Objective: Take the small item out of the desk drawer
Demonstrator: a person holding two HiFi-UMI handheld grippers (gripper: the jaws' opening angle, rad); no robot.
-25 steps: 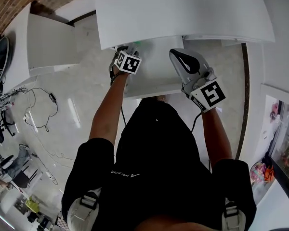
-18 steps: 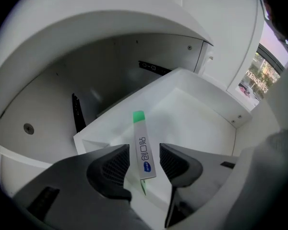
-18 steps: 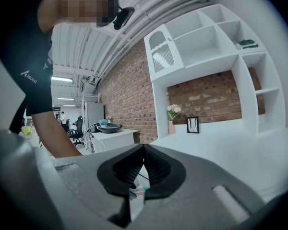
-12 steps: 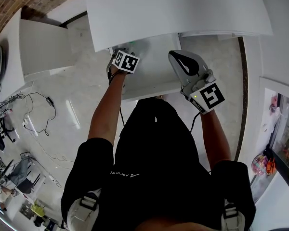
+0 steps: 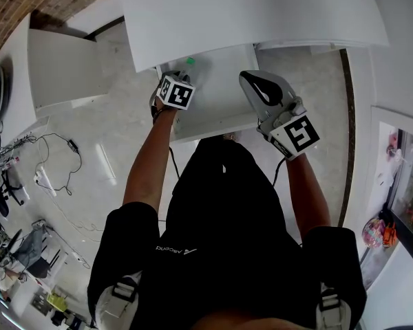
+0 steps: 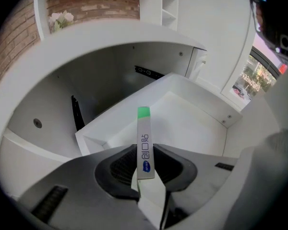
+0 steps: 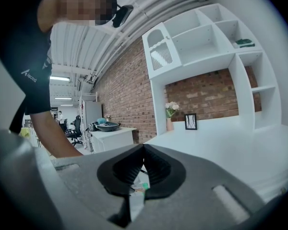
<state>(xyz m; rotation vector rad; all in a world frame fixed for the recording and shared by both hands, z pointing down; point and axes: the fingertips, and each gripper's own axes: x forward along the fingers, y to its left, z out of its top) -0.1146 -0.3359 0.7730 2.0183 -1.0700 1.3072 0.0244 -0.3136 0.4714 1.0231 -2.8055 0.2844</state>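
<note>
A slim white stick packet with a green tip stands upright between my left gripper's pads. The jaws are closing and both pads press on it. Behind it lies the open white drawer, with nothing else to be seen inside. In the head view the left gripper is over the drawer's back left corner, and the packet's green tip shows just under the desk top. My right gripper hangs over the drawer's right side, its jaws shut on nothing.
The white desk top overhangs the drawer's back. A second white desk stands at the left, with cables on the floor. In the right gripper view a white shelf unit stands against a brick wall.
The left gripper has drawn back a little toward the person, and the packet's green tip now shows past its cube. The right gripper has hardly moved.
</note>
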